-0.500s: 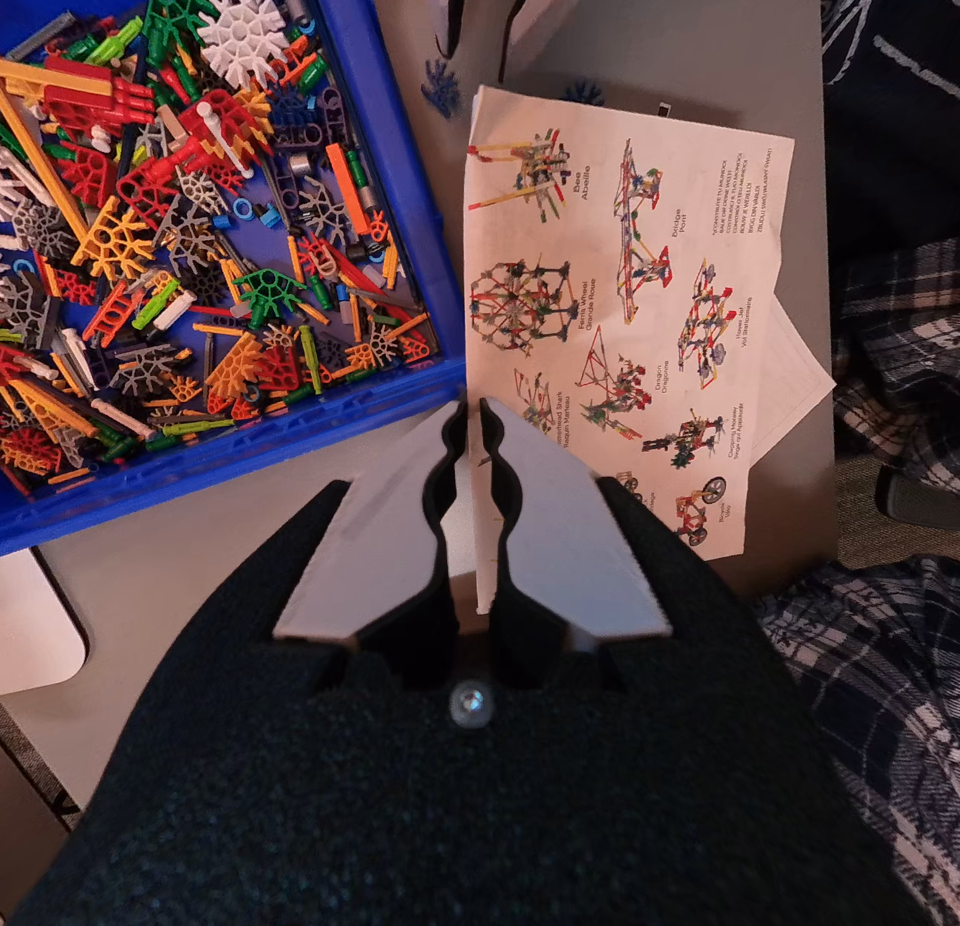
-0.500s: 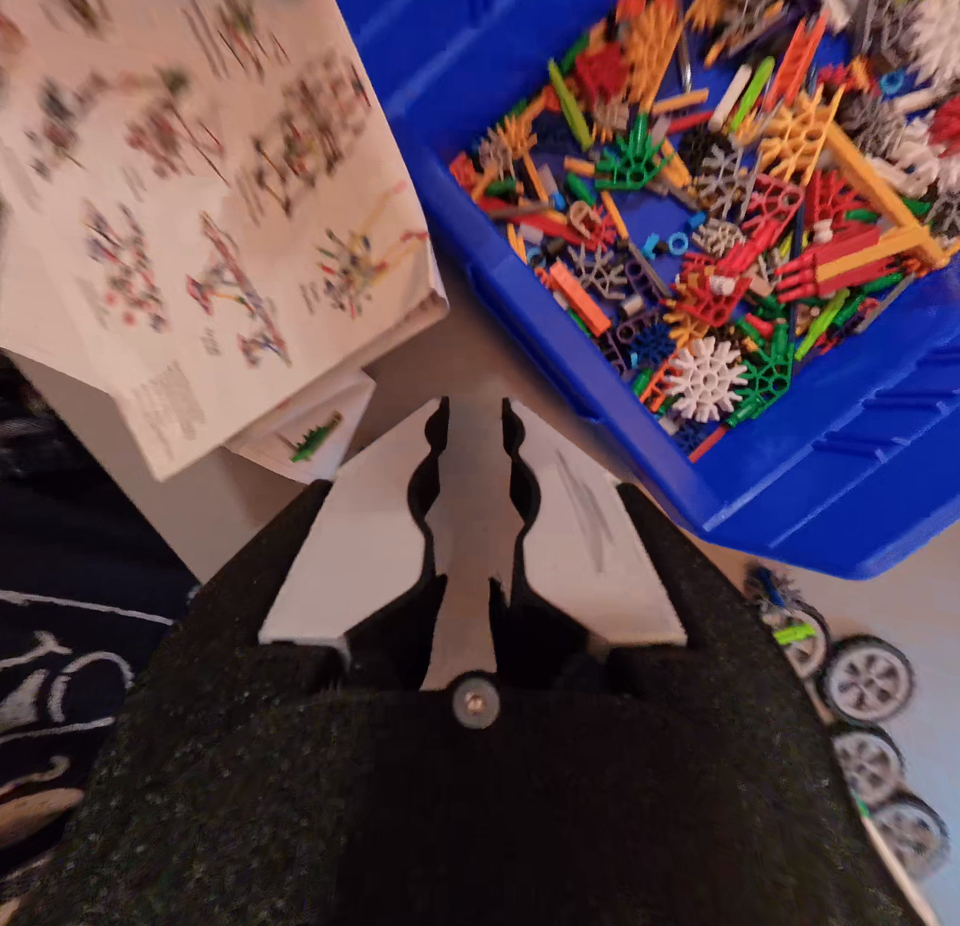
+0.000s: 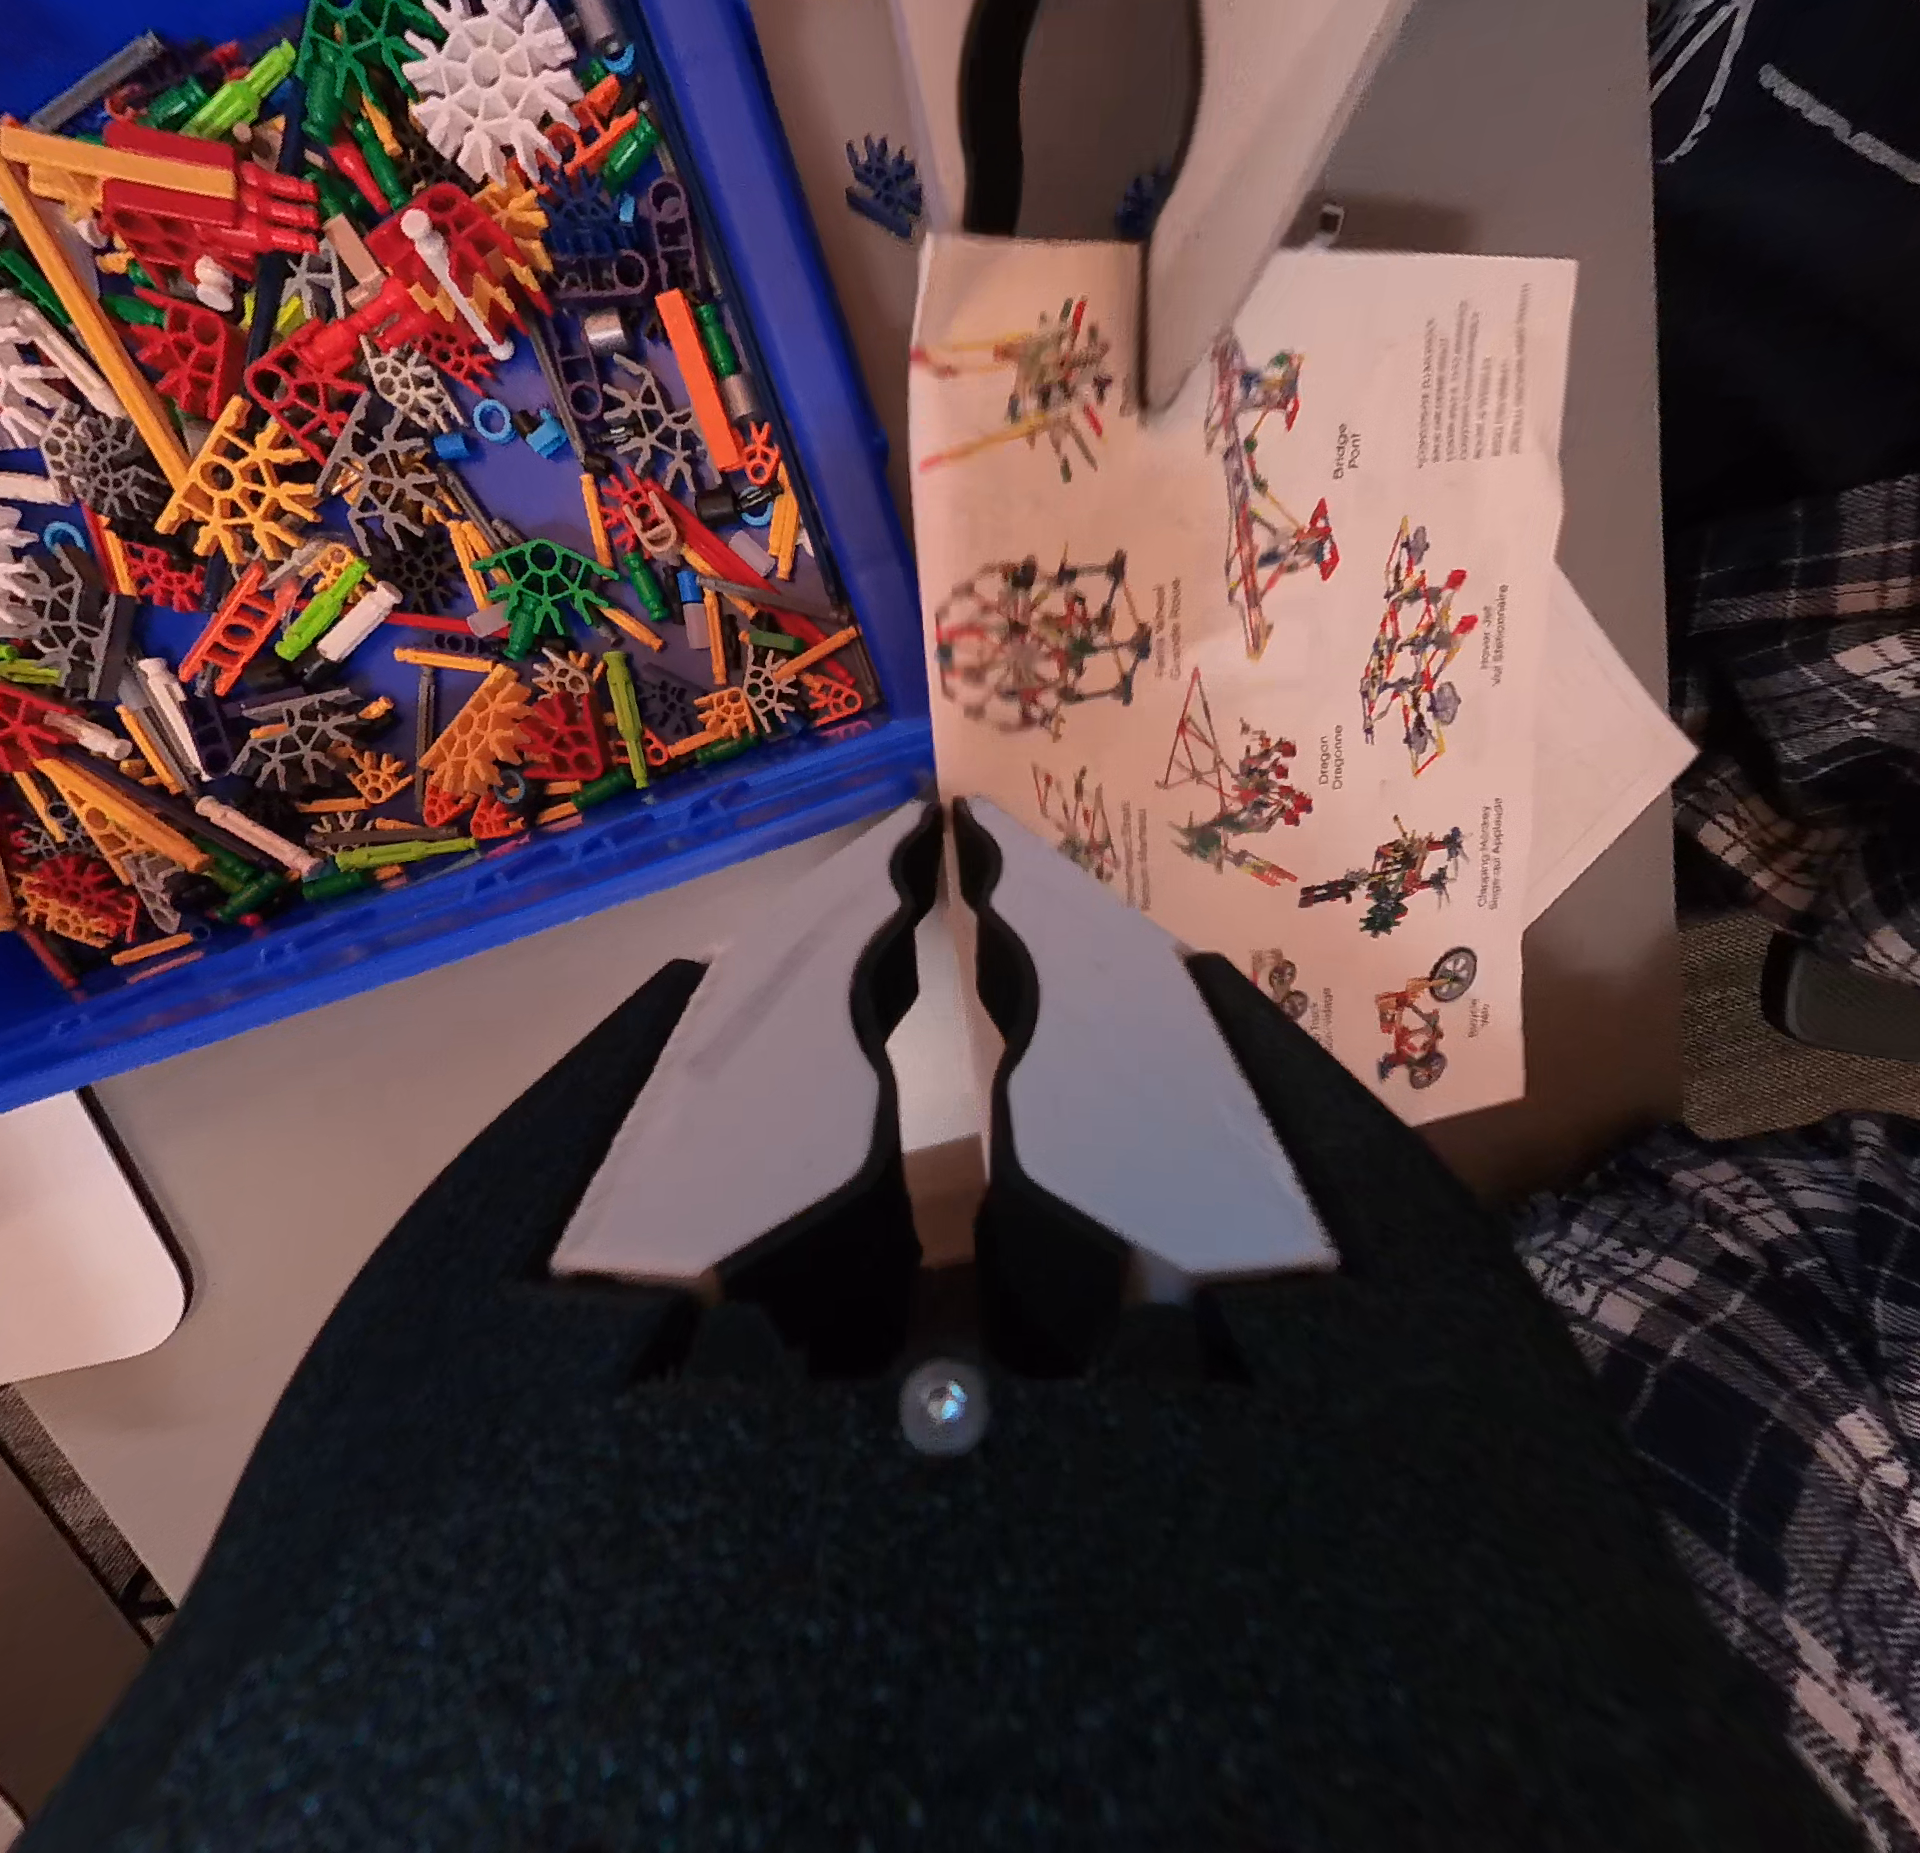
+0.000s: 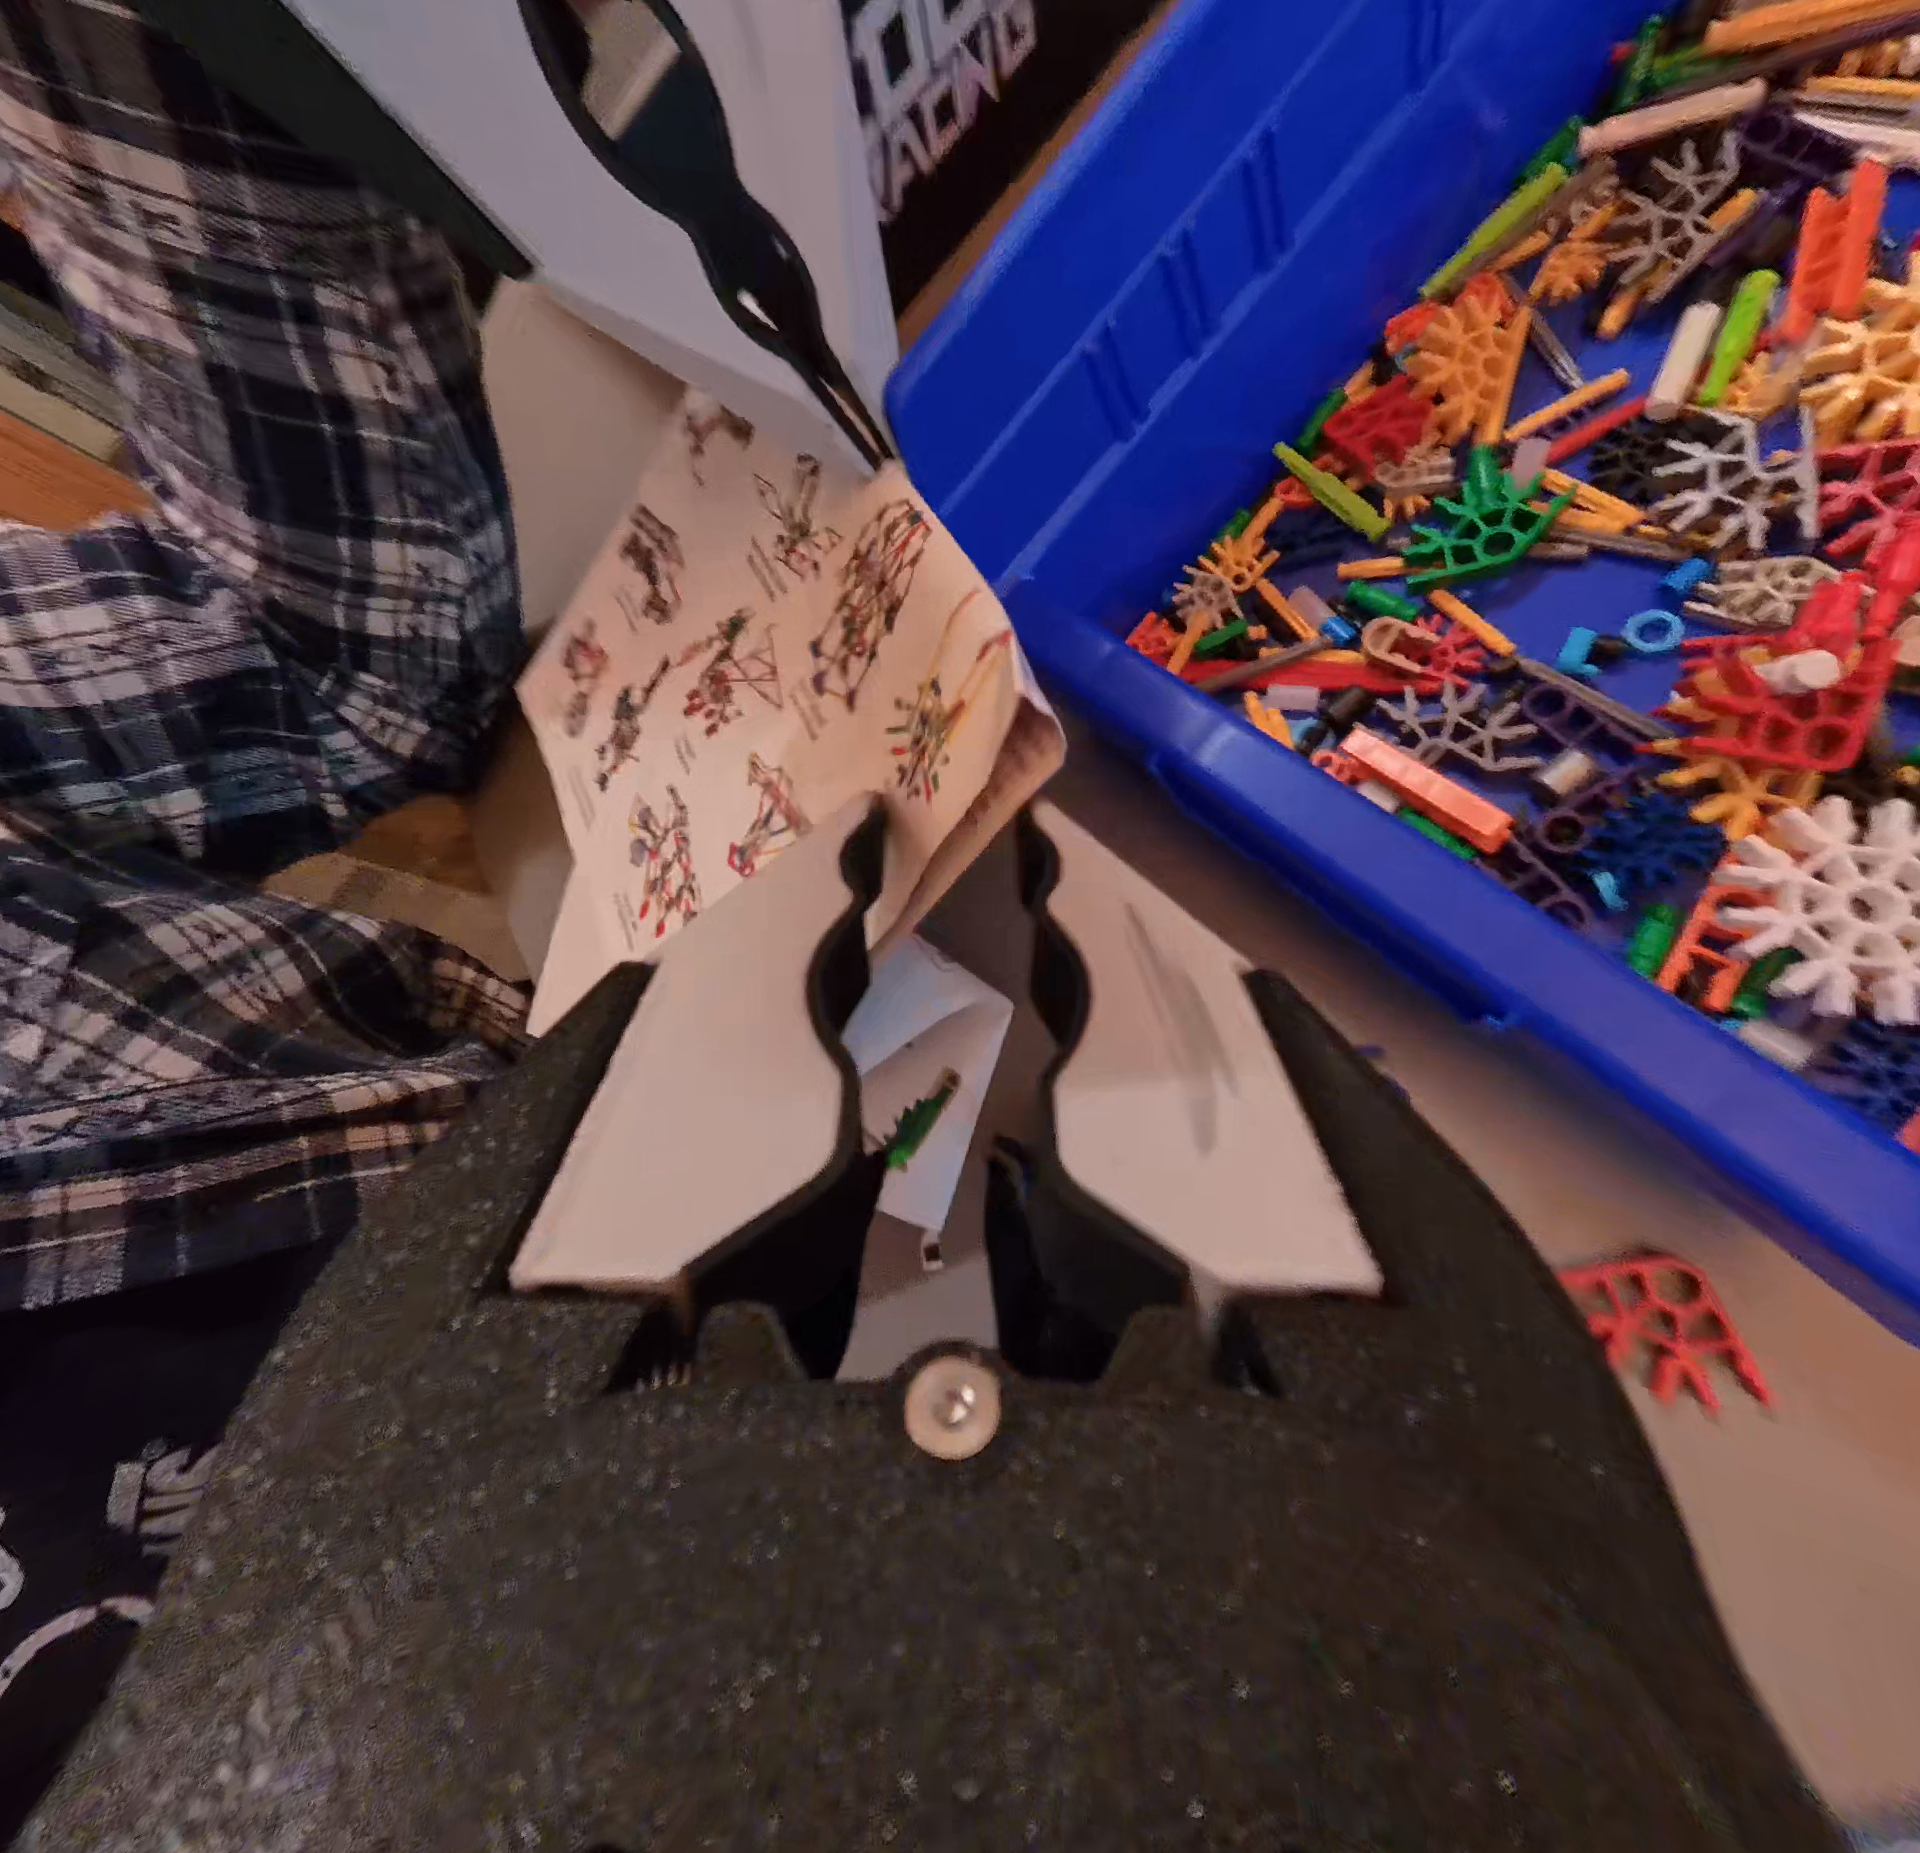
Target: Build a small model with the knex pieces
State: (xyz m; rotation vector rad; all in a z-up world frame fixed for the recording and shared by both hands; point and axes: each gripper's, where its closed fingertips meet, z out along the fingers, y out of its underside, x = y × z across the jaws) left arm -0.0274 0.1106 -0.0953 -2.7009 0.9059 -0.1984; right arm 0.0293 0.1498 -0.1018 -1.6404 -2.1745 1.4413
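Instruction sheet (image 3: 1351,556) lies on the worktop (image 3: 416,1128), just beside a blue bin (image 3: 790,245) of construction pieces. The left gripper (image 3: 945,816), almost closed, pinches its edge. The right gripper (image 4: 951,827), moderately wide, straddles the far edge, gripping nothing.

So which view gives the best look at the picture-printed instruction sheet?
The left wrist view: the instruction sheet lies almost fully in frame, flat on the table beside the blue bin. The right wrist view shows the sheet smaller, blurrier and foreshortened, one corner lifted between the right gripper fingers.
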